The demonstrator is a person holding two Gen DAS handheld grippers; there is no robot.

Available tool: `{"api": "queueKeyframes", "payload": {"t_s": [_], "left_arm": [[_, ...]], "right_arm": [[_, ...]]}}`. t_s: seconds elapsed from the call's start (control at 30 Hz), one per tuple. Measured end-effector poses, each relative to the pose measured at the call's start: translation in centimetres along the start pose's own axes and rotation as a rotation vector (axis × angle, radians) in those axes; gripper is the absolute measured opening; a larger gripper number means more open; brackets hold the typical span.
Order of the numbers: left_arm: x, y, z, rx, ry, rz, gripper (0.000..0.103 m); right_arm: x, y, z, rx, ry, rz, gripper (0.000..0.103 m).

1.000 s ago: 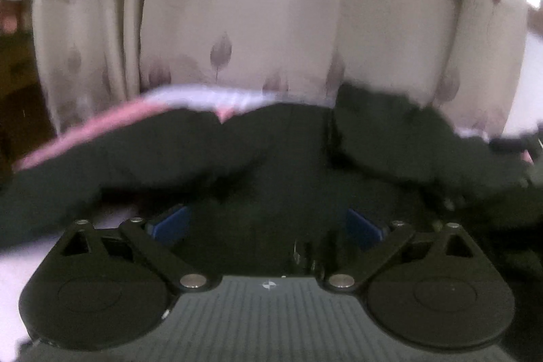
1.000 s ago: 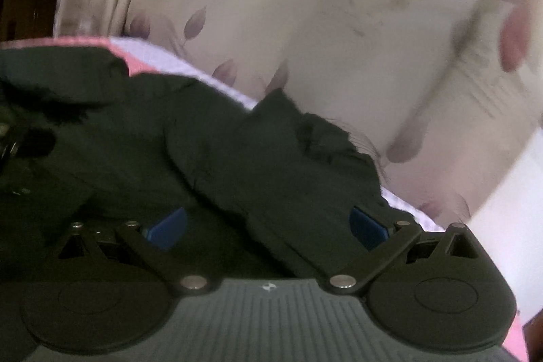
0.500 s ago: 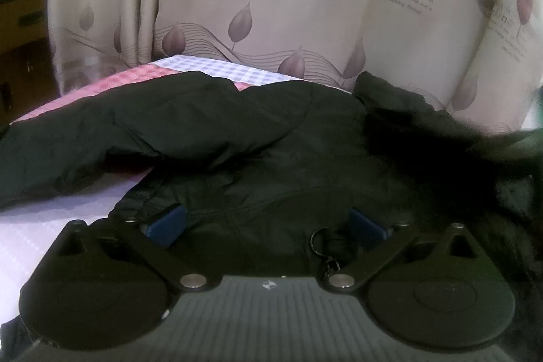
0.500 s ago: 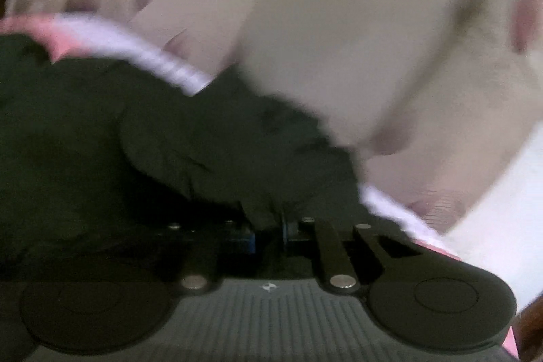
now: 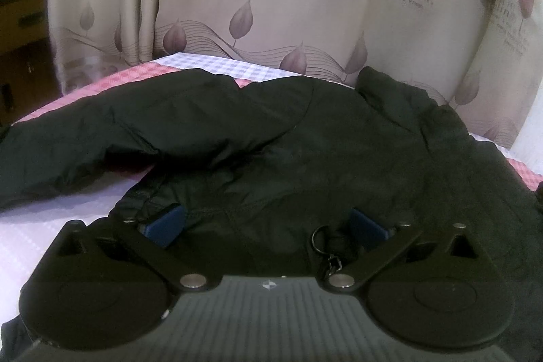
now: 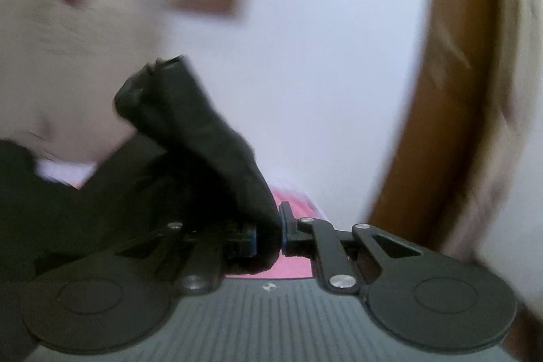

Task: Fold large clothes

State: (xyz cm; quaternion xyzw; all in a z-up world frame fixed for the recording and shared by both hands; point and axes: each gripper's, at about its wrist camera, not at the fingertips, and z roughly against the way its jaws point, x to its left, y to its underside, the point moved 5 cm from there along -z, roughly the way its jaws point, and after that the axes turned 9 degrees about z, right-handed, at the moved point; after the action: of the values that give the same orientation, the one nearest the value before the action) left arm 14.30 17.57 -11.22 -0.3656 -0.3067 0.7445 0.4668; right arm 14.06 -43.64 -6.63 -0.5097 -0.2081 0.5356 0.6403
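A large black jacket [image 5: 271,145] lies spread over a pink and white checked bed [image 5: 54,206]. One sleeve stretches out to the left. My left gripper [image 5: 266,221] is open, low over the jacket's near hem, with a metal zipper ring [image 5: 320,234] by its right finger. In the blurred right wrist view, my right gripper [image 6: 269,234] is shut on a fold of the black jacket [image 6: 203,151], which stands lifted above the bed.
A beige curtain [image 5: 271,5] with leaf prints hangs right behind the bed. Dark furniture [image 5: 20,22] stands at the far left. The right wrist view shows a white wall and a brown wooden door frame [image 6: 437,90] to the right.
My right gripper closed on the jacket's fabric and swung to the right, lifting it. My left gripper stayed open and has settled over the hem.
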Motion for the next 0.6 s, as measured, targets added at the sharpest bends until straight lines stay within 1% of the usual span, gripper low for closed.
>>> {"api": "queueKeyframes", "payload": {"t_s": [0.07, 0.1, 0.17, 0.2, 0.23, 0.27, 0.33, 0.37, 0.4, 0.43, 0.47, 0.5, 0.53, 0.57, 0.6], "left_arm": [[0.0, 0.0, -0.1, 0.001, -0.004, -0.003, 0.103], [-0.1, 0.0, -0.1, 0.001, -0.007, -0.006, 0.103], [-0.1, 0.0, -0.2, 0.005, -0.009, -0.013, 0.103], [-0.1, 0.0, -0.3, 0.010, -0.005, -0.016, 0.103], [-0.2, 0.0, -0.4, 0.019, 0.009, -0.023, 0.103], [-0.2, 0.0, -0.3, 0.023, 0.026, -0.031, 0.102], [-0.5, -0.3, 0.5, 0.026, 0.061, -0.060, 0.099], [-0.5, -0.5, 1.5, 0.020, 0.078, -0.081, 0.098], [-0.2, -0.7, 2.7, 0.006, 0.086, -0.095, 0.099], [0.2, -0.9, 4.2, -0.018, 0.085, -0.109, 0.102], [0.8, -1.0, 5.7, -0.044, 0.074, -0.129, 0.103], [1.7, -1.1, 7.2, -0.064, 0.058, -0.148, 0.103], [2.7, -1.1, 8.5, -0.071, 0.045, -0.163, 0.103], [3.9, -1.1, 9.8, -0.064, 0.039, -0.169, 0.103], [5.3, -0.9, 10.9, -0.055, 0.029, -0.166, 0.103]], "right_arm": [[-3.6, 3.8, -2.2, 0.100, 0.018, -0.096, 0.013], [-5.3, 5.8, -2.9, 0.143, 0.004, -0.161, 0.013], [-7.2, 9.6, -4.3, 0.216, -0.019, -0.266, 0.019], [-7.7, 10.9, -4.3, 0.233, -0.022, -0.307, 0.025], [-8.1, 12.2, -3.9, 0.232, -0.041, -0.358, 0.027], [-8.3, 12.8, -3.3, 0.219, -0.057, -0.391, 0.029], [-8.3, 13.6, -1.1, 0.204, -0.090, -0.450, 0.039], [-8.0, 13.3, -0.2, 0.184, -0.130, -0.468, 0.041], [-7.3, 13.2, 1.5, 0.158, -0.185, -0.465, 0.048], [-6.3, 12.9, 3.4, 0.138, -0.253, -0.436, 0.064], [-5.2, 12.8, 5.8, 0.131, -0.334, -0.397, 0.073], [-4.0, 12.9, 7.9, 0.126, -0.403, -0.379, 0.086], [-2.7, 13.2, 10.2, 0.118, -0.494, -0.368, 0.091], [-1.5, 13.5, 11.9, 0.121, -0.560, -0.355, 0.091], [-0.4, 13.8, 13.2, 0.136, -0.605, -0.342, 0.091]]}}
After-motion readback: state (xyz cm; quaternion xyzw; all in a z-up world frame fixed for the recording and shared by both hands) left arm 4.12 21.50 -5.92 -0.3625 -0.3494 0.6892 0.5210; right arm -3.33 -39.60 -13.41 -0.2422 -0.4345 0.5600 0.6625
